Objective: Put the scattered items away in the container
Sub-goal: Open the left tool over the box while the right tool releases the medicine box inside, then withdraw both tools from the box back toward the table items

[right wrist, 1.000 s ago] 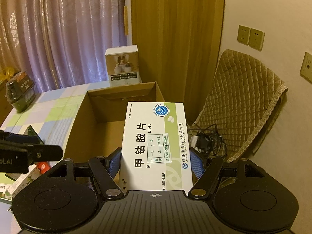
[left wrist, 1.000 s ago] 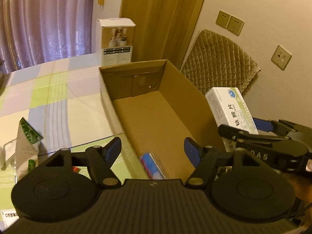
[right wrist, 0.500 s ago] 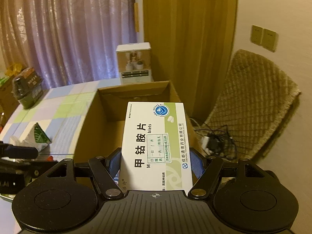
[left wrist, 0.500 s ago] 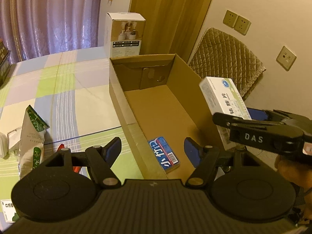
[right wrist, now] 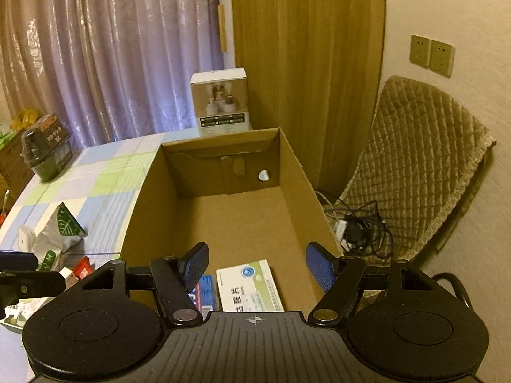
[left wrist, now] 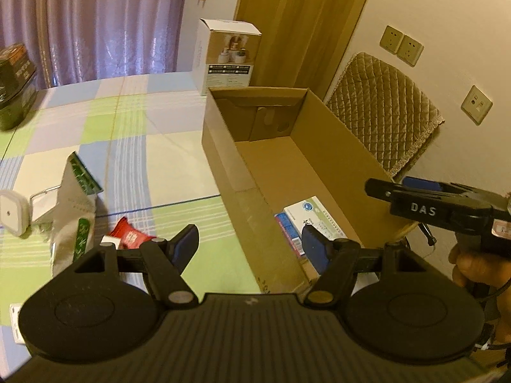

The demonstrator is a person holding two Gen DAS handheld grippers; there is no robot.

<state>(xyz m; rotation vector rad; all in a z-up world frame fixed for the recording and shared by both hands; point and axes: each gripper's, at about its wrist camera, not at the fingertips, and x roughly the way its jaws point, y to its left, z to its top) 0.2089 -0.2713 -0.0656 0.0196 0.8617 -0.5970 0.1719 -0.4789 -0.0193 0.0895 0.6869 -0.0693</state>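
A: What does the cardboard box [right wrist: 289, 172] hold?

B: Two things, both flat on its floor at the near end. A white medicine carton [right wrist: 249, 285] with green print lies there, and a blue packet [right wrist: 202, 293] lies just beside it on the left, partly hidden by the gripper frame. The rest of the box floor is bare.

A: And the grippers?

B: The right gripper [right wrist: 257, 265] hovers over the near end of the box, its blue pads spread apart with nothing between them. The left gripper [left wrist: 249, 244] is likewise spread wide and empty, straddling the box's left wall.

A: What lies outside the box?

B: On the checked cloth of the desk [left wrist: 134, 146], left of the box, there is a silver and green pouch [left wrist: 75, 198], a red packet [left wrist: 129, 234] near the left gripper's finger, and a small white device [left wrist: 11, 215] beside the pouch. A white product box [left wrist: 225, 56] stands behind the cardboard box, and a dark container [right wrist: 43, 153] sits at the far left edge. A quilted chair [right wrist: 412, 172] stands to the right, with tangled cables [right wrist: 357, 226] on the floor.
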